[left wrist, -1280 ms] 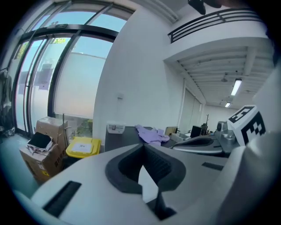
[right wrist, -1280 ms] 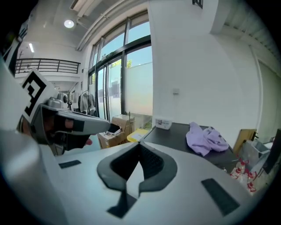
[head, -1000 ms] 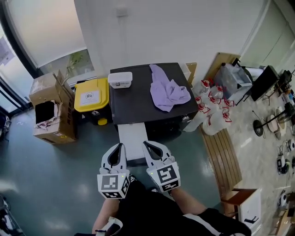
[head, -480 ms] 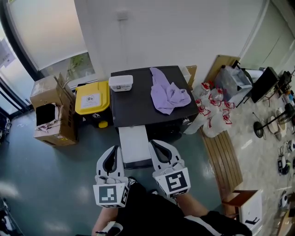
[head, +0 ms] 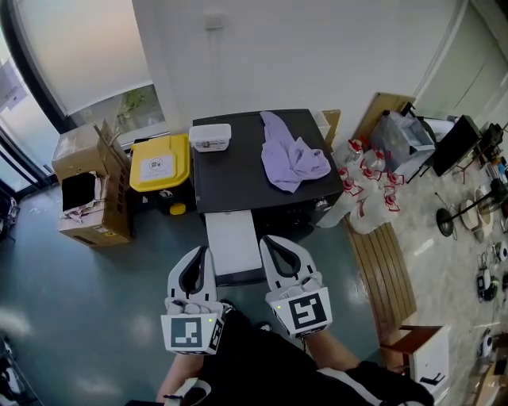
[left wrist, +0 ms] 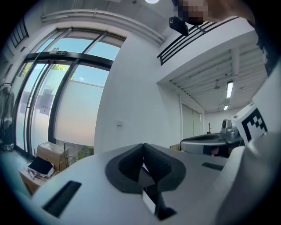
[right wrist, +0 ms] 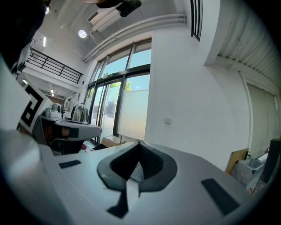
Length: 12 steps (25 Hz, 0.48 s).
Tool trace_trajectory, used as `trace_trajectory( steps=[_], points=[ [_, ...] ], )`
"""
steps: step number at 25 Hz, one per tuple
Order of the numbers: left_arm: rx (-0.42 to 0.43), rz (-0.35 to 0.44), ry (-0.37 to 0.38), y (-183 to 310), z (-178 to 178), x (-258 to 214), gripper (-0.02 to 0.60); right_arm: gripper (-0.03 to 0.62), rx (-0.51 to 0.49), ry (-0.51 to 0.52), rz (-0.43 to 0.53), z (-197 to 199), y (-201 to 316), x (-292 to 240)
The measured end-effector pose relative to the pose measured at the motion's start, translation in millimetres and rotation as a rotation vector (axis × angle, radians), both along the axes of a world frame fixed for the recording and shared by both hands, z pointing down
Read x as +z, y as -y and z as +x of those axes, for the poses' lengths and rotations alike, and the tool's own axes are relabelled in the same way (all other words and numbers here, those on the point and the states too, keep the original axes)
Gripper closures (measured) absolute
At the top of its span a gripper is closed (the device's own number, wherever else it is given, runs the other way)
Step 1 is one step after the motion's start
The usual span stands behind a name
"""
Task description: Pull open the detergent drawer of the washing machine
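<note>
Head view: left tongs [head: 204,252] and right tongs [head: 267,242] closed empty, short of the front edge of the washing machine [head: 238,178]

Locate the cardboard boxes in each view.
Head view: boxes at the left, mid-height, beside the yellow bin.
Left gripper view: lower left, under the window.
Right gripper view: small, left of centre, by the window's foot.
Shared landmark: wall plate.

Left tool [head: 204,250] and right tool [head: 267,239] are held side by side, level, jaws closed, empty.
</note>
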<state>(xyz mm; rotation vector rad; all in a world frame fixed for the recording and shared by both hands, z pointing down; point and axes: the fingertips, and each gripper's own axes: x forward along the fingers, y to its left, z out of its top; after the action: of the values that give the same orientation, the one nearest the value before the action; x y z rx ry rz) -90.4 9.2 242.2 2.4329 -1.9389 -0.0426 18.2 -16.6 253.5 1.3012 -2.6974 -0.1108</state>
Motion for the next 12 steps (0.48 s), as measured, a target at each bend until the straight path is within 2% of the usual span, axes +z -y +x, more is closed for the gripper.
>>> trace_trajectory(
  steps=[12],
  points=[
    [0.022, 0.011, -0.007, -0.8, 4.6, -1.5, 0.560, 0.586, 0.002, 0.005, 0.013, -0.1, -0.7, -1.7]
  ],
)
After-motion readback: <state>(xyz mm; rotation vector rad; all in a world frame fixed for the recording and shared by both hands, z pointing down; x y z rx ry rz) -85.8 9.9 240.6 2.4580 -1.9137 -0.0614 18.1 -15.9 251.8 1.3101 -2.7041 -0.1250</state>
